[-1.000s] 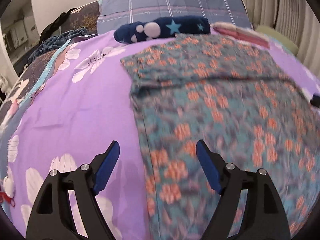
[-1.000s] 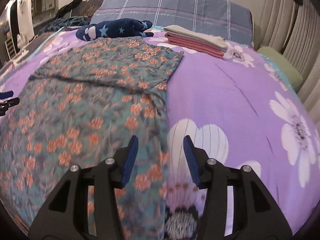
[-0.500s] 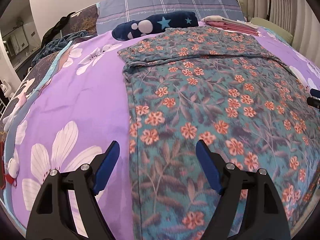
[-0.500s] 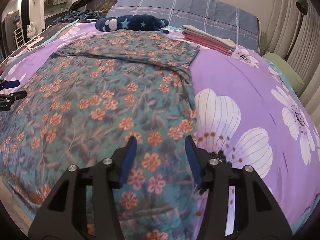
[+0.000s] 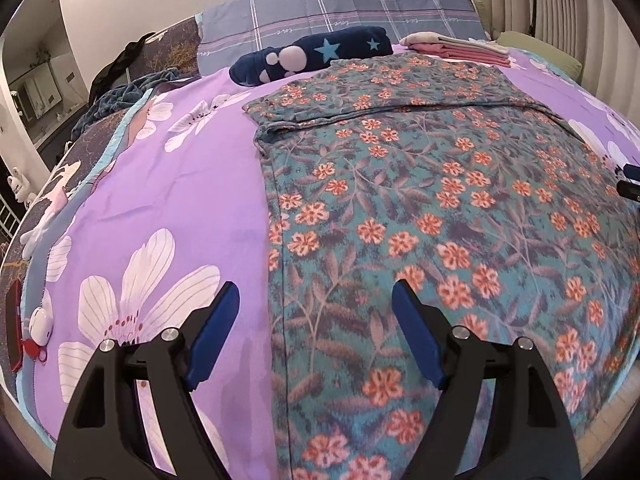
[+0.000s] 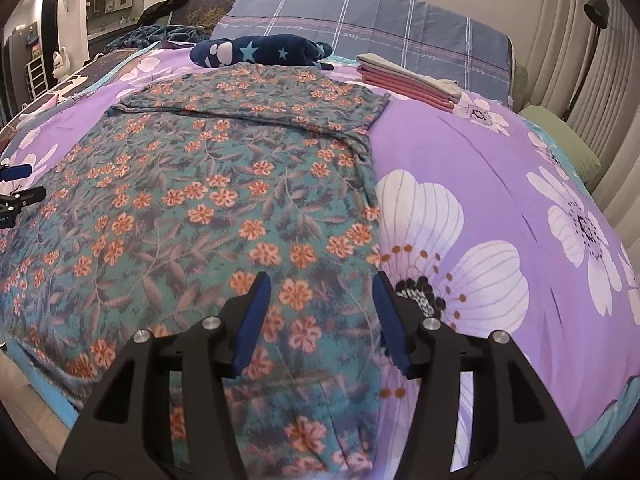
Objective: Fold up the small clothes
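Currently the floral garment [image 5: 440,208] is spread flat on the purple bed sheet [image 5: 180,184], its far end already folded over, near hem draped at the bed edge. Left claw [image 5: 316,330] is held wide apart over the garment's left edge, nothing gripped. Right claw [image 6: 318,314] is seen over the right edge, jaws opening, cloth below but not pinched. Step judged: positioning for a corner grab. Next, both near corners need pinching, then lifting away.

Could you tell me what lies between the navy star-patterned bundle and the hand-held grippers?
Only the floral garment, spread flat with its far end folded over; both wrist views show it.
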Available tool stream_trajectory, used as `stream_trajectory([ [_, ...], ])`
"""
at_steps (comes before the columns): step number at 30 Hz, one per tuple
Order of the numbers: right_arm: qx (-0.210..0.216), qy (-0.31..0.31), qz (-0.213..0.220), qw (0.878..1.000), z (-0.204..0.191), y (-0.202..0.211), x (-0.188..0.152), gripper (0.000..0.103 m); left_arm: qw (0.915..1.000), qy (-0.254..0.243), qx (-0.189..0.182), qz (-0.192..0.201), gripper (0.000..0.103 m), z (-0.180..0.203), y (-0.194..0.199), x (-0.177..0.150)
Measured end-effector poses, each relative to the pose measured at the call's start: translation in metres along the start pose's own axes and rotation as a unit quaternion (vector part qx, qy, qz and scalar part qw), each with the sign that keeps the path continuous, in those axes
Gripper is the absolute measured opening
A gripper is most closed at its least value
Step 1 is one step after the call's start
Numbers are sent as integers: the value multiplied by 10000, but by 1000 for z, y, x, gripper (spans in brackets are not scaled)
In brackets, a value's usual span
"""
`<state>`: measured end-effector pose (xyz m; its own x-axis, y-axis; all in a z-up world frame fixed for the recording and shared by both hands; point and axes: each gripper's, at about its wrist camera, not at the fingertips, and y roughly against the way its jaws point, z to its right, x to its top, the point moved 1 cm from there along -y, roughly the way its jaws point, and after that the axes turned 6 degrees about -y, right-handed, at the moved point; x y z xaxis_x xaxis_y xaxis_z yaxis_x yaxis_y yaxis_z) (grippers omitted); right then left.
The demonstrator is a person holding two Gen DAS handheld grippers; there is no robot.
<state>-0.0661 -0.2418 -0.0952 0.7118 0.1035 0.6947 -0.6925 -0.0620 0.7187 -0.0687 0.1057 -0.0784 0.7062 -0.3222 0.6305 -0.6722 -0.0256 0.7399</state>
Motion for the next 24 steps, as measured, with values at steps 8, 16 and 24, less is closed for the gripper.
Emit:
stream_trajectory([
  [8,357,-87,-159,9992,15,13,-17,55,9988,-247,-187,372,31,9,41,-11],
  [16,1321,183,-259,9907,27,31,-40,55,9950,-580,-704,405,17,31,62,-26],
  [24,1644,4,-497,9851,37,18,-33,50,9997,-142,-166,139,32,-3,57,-42],
])
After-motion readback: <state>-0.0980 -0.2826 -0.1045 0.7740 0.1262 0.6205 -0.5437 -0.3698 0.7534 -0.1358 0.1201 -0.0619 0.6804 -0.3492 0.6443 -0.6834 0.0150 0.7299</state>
